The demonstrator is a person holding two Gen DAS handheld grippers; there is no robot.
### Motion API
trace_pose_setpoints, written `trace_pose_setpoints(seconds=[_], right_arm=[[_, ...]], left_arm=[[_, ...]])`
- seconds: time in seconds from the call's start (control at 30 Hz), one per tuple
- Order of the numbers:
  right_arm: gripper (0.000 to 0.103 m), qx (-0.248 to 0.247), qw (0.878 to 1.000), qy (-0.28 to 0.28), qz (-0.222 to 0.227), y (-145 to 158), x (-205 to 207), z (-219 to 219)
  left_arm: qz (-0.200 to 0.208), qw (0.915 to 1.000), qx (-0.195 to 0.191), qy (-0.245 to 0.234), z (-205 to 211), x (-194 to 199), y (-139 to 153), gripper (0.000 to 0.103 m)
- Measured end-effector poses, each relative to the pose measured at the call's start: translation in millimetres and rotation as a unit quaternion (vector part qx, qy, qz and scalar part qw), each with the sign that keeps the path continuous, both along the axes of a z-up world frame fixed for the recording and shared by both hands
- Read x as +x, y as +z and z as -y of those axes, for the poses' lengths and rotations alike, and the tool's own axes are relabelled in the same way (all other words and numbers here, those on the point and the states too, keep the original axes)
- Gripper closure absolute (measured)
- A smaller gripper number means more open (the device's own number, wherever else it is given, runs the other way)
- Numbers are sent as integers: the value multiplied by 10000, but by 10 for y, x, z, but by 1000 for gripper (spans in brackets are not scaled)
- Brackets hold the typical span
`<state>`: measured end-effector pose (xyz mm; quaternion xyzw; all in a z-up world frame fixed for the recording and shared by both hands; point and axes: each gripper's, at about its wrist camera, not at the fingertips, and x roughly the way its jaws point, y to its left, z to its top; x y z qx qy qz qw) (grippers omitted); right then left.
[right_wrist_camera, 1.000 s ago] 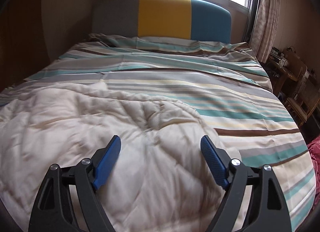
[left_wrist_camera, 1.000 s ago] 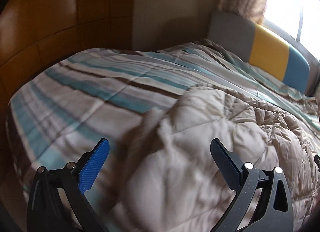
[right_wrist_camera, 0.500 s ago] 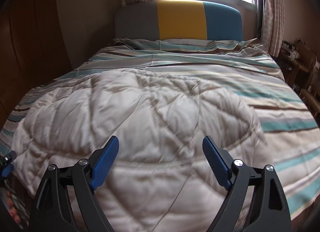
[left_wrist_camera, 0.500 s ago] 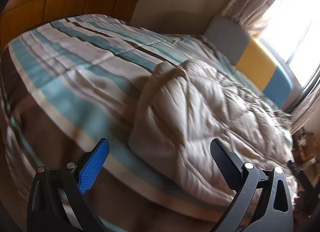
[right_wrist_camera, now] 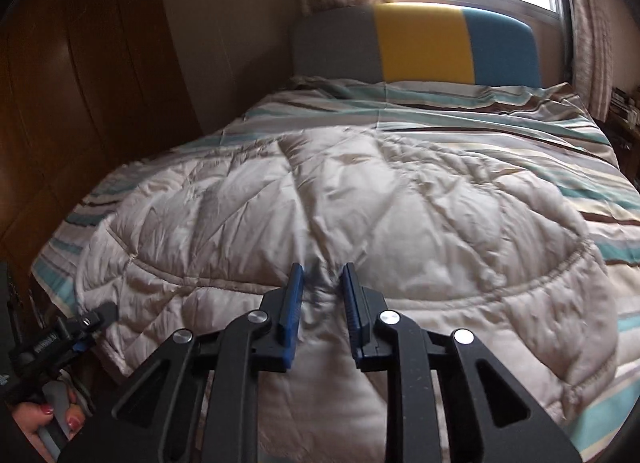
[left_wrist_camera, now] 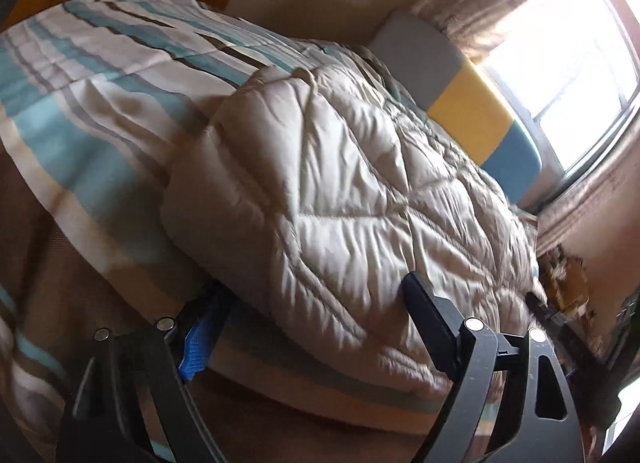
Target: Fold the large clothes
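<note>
A big, puffy cream quilted blanket (right_wrist_camera: pixel 340 215) lies on the near half of a bed with a striped blue, white and brown cover (right_wrist_camera: pixel 520 131). The right gripper (right_wrist_camera: pixel 320 283) has just been closing, and its blue pads pinch a fold at the blanket's near edge. The left gripper (left_wrist_camera: pixel 312 299) has just been closing too, but stands wide around the blanket's near left corner without squeezing it. A hand (right_wrist_camera: pixel 40 419) holds its handle at the near left.
</note>
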<state>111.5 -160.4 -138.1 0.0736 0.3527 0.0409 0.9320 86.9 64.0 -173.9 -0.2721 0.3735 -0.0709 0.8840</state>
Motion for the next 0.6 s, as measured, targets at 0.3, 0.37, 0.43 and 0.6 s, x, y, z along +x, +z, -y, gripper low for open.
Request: trace_pose_setpoints(seconds=[0.3,0.37,0.43,0.6], right_arm=[[83,-512,9983,97,-275,-407,128,-148],[83,-500,9985,90,-224,-423,111,-148],[83,-507,9985,83,-195,-429,100,-151],[83,-461,9988,62,-179,-422,37,-119]], left_arm=[[305,9990,-192,247,26,154,-55,18],[394,9980,-324,376,40,200,-67,21],[402,9950,-675,613,8,235,-89,35],[323,9840,-1363,1099,-115,223,-104,66]])
